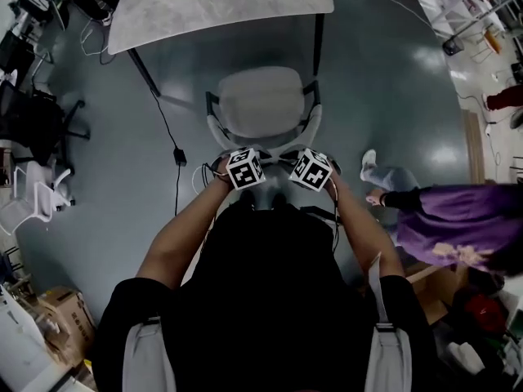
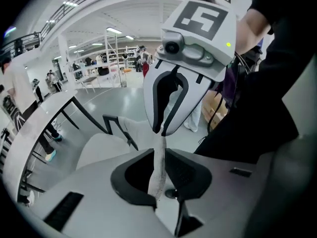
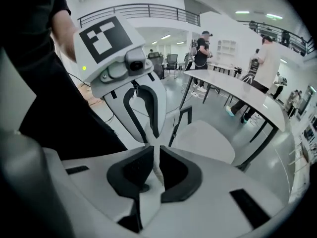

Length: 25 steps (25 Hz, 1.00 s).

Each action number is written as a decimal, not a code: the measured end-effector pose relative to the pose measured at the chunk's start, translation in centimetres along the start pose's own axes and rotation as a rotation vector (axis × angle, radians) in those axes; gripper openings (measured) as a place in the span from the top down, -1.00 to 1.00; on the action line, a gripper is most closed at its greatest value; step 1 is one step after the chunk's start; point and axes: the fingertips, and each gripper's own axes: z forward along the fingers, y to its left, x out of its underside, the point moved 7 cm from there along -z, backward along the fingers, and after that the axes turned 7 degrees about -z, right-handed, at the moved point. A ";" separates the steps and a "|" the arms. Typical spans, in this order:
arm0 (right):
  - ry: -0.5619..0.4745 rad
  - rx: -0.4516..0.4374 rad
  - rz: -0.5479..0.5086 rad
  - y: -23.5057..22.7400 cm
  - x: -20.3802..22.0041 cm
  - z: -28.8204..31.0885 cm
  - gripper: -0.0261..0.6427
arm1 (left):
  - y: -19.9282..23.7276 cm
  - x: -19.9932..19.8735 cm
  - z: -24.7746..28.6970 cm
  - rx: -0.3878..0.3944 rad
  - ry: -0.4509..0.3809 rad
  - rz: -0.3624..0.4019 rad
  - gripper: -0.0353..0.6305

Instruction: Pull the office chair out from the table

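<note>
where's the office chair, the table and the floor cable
office chair (image 1: 261, 96), head view, middle of the seat
table (image 1: 221, 2), head view, bare part of the top
floor cable (image 1: 180, 157), head view, black plug block along it

- The office chair (image 1: 261, 104) has a pale grey seat and back, with black armrests.
- The table (image 1: 221, 6) has a white, faintly marbled top on black legs.
- The floor (image 1: 392, 96) is a glossy, dark blue-grey.
- The left gripper (image 2: 159, 155) and the right gripper (image 3: 155, 152) are white with black jaw pads, and each carries a cube with black-and-white square markers.
- A bystander's top (image 1: 458, 215) is purple.
- The shirt (image 1: 270, 284) of the person holding the grippers is black.
</note>
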 end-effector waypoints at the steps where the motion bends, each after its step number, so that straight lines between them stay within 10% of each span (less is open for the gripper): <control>1: -0.025 0.013 0.009 0.1 -0.5 -1.0 0.79 | 0.0 -0.6 -0.6 0.006 -0.027 -0.010 0.67; 25: -0.855 0.242 0.169 1.8 -12.5 -25.4 0.86 | -2.9 -11.8 -24.1 0.131 -0.782 -0.067 0.86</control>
